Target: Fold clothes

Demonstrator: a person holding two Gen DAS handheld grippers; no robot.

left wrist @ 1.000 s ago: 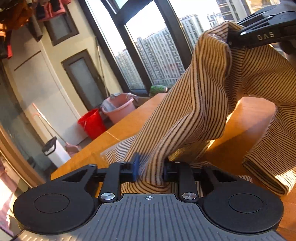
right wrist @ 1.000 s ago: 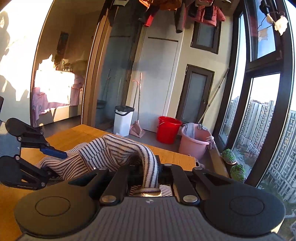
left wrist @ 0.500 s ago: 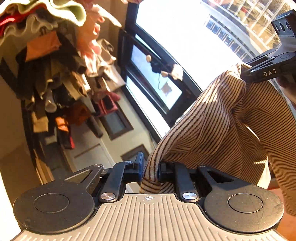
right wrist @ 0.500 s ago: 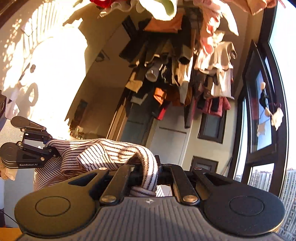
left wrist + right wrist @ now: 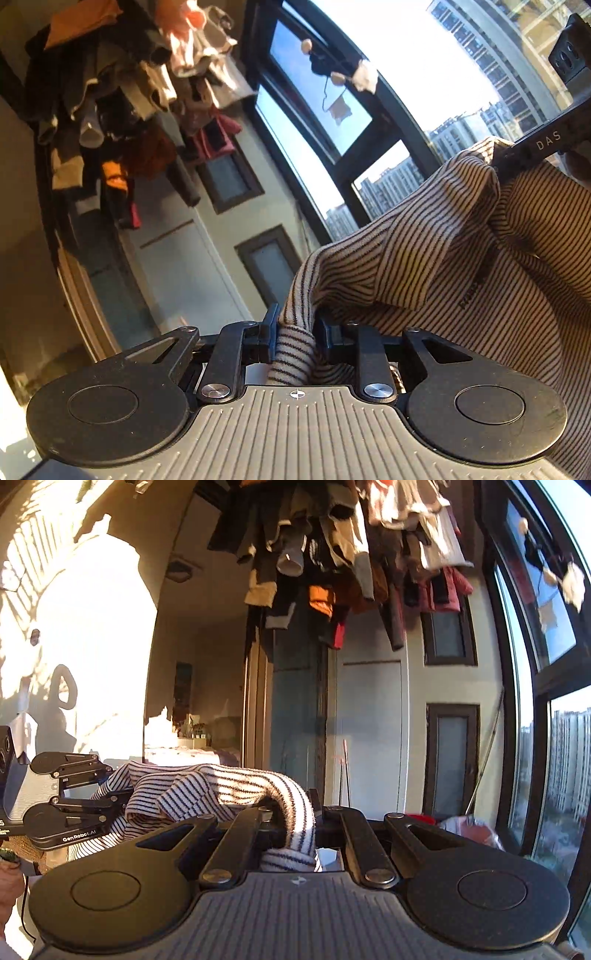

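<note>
A white garment with thin dark stripes (image 5: 424, 266) hangs in the air between my two grippers. My left gripper (image 5: 295, 336) is shut on one edge of it. My right gripper (image 5: 295, 819) is shut on another edge of the striped garment (image 5: 207, 790). The right gripper also shows in the left wrist view (image 5: 517, 158), top right, pinching the cloth. The left gripper shows in the right wrist view (image 5: 114, 786), at the left, pinching the cloth. The cloth sags between them. The table is out of view.
Several clothes hang overhead on a rack (image 5: 332, 554) and show in the left wrist view too (image 5: 122, 110). Tall windows (image 5: 535, 701) run along the right. A red bucket and a pink basin (image 5: 469, 827) peek out behind the right gripper.
Both grippers have lifted the striped garment off the wooden table and tilted upward. The table dropped out of view. Since half a second ago both views have tipped slightly back down.
</note>
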